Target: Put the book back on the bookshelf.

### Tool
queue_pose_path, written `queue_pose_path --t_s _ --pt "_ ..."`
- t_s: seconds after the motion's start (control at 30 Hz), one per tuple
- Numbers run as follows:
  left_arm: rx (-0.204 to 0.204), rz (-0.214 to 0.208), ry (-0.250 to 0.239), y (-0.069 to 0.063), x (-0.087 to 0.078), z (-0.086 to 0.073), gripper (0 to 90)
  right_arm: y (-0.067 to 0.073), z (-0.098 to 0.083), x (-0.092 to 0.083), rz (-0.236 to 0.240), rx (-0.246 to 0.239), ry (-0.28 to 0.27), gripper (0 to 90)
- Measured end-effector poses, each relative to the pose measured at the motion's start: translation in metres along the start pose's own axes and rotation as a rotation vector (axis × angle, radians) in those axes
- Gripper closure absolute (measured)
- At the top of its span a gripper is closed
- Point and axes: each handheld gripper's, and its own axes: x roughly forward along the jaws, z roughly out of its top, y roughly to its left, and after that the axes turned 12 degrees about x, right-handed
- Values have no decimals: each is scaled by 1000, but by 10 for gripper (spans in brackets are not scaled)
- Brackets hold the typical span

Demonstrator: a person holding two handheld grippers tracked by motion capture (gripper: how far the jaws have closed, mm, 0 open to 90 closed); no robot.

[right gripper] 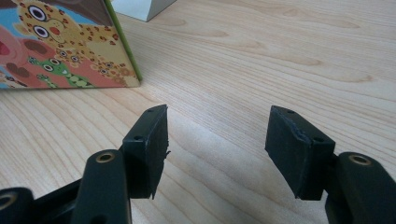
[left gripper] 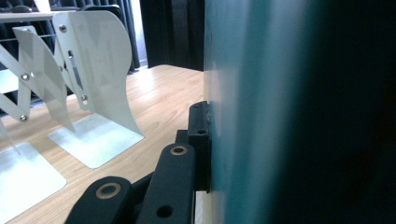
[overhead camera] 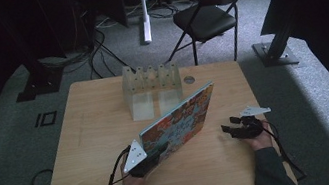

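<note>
Picture book (overhead camera: 180,120) stood tilted on edge near the table's (overhead camera: 88,135) middle in the high view, the left gripper (overhead camera: 150,162) clamped on its near-left corner, probably to steer it toward the white rack (overhead camera: 151,87) beyond. From the left gripper view, one black pad (left gripper: 198,135) pressed flat against the teal cover (left gripper: 261,116), rack plates (left gripper: 93,70) at left. From the right gripper view, the right gripper (right gripper: 217,149) waited half spread and empty above bare wood, book corner (right gripper: 70,51) far left.
</note>
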Motion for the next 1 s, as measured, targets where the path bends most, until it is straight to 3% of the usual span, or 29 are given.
queue_pose_path --t_s 0.4,1.0 --pt "-48 17 -14 2 -4 -7 811 -1 0 -1 -49 -6 -12 359" --pt "-68 55 -12 7 -15 -12 811 -1 -2 6 -133 -23 27 239"
